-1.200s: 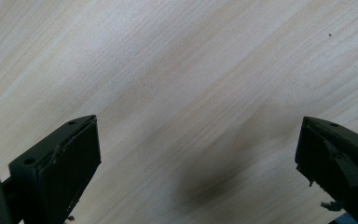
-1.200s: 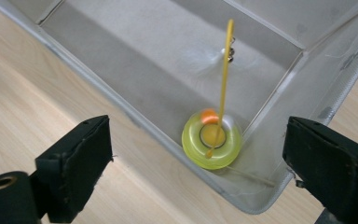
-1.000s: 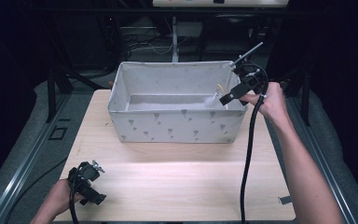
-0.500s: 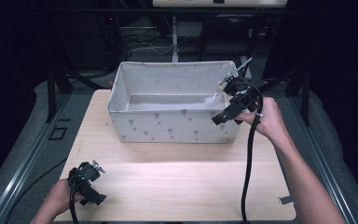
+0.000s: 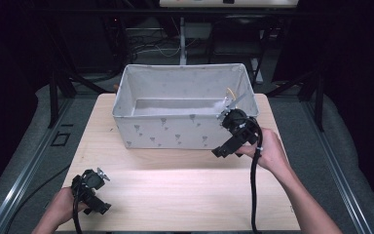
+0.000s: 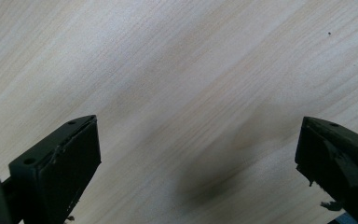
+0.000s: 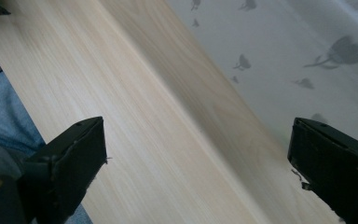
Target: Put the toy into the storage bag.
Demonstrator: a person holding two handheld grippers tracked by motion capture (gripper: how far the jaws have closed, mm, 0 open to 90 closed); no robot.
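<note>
right claw point(image 5: 222, 150): spread wide, holding nothing, hanging beside the near wall of the cloth box point(image 5: 175, 134) | left claw point(image 5: 97, 207): spread, waiting low over the table point(image 5: 185, 195), out of the way

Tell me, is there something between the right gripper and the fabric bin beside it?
Nothing visible stands between them. The right gripper hangs open just in front of the fabric bin, near its right front corner. In the right gripper view, bare wooden table lies between the jaws, with the bin's printed wall beside it.
</note>
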